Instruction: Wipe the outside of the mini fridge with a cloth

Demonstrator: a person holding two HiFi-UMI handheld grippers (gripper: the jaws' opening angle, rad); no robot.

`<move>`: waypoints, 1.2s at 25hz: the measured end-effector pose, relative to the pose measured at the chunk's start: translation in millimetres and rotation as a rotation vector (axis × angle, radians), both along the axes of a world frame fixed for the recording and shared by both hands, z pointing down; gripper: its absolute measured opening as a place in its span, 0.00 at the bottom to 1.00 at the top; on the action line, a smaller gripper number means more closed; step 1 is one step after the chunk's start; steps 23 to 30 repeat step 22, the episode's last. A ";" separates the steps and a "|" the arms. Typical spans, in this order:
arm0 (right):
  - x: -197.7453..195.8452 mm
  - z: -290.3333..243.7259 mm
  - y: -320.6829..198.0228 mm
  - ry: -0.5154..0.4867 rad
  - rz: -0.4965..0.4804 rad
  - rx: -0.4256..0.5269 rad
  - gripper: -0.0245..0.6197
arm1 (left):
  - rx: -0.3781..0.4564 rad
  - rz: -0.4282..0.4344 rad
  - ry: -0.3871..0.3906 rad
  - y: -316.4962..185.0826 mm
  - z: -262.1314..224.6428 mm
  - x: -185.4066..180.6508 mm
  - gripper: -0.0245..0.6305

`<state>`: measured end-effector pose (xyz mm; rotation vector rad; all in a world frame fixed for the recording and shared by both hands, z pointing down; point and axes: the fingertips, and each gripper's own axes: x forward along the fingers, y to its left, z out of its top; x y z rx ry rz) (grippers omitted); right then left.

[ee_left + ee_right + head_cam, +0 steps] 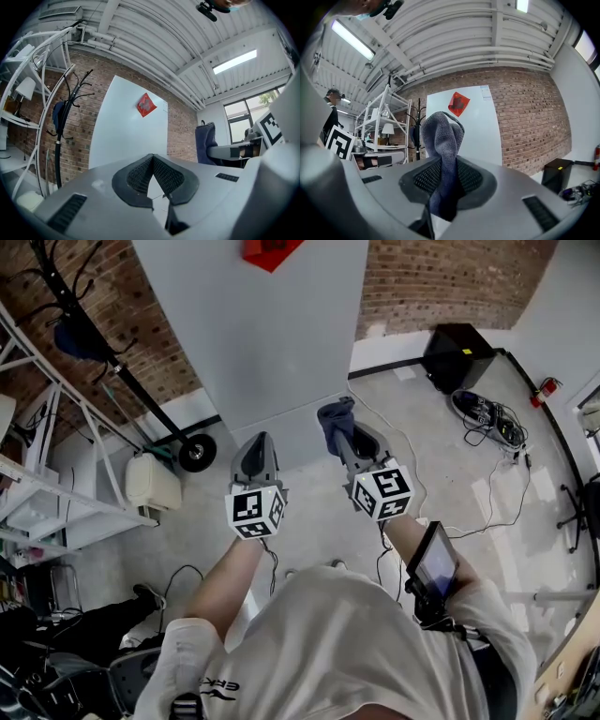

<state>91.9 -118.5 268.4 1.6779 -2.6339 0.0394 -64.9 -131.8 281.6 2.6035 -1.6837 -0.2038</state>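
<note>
**Q:** Now, entry one: how are the arms set?

**A:** My left forearm [225, 573] and right forearm [403, 535] reach forward from my chest, side by side and a little apart. A small screen [433, 563] is strapped near the right wrist. My left gripper [258, 448] points ahead with its pads closed tip to tip and nothing between them. My right gripper [359, 442] points the same way and is clamped on the cloth [336, 423].

**Q:** Entry two: what is around, nearest first?

**A:** Grey floor [450, 474] lies beneath both grippers. To my left, a cream canister [153, 482] and a black wheel [198, 453] sit near the fridge's foot. Beyond them are a white shelf rack [56, 427] and a black coat stand [122, 371] by the brick wall [450, 282]. To my right, cables [492, 413] lie on the floor and a black box [457, 357] stands at the wall. Both gripper views see the fridge front whole past the jaw tips.

**Q:** Entry three: the cloth and the fridge?

**A:** The cloth is blue-grey and pinched between my right pads. A bunched fold stands up past the tips and the rest hangs below. The fridge [262, 343] is white and upright against the brick, with a red sticker [270, 251] high on its front. It stands straight ahead of both grippers and apart from the cloth.
</note>
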 end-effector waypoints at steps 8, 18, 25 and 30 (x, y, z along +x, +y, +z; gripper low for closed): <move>16.1 0.7 -3.0 0.000 0.004 -0.003 0.17 | -0.011 -0.010 0.002 -3.0 4.9 10.5 0.04; 49.4 -5.5 23.0 0.004 0.011 0.004 0.17 | -0.013 0.007 -0.010 22.1 1.8 45.5 0.04; 84.9 -15.5 33.2 0.002 0.001 0.007 0.17 | -0.006 0.004 -0.017 34.4 -8.4 81.3 0.04; 84.9 -15.5 33.2 0.002 0.001 0.007 0.17 | -0.006 0.004 -0.017 34.4 -8.4 81.3 0.04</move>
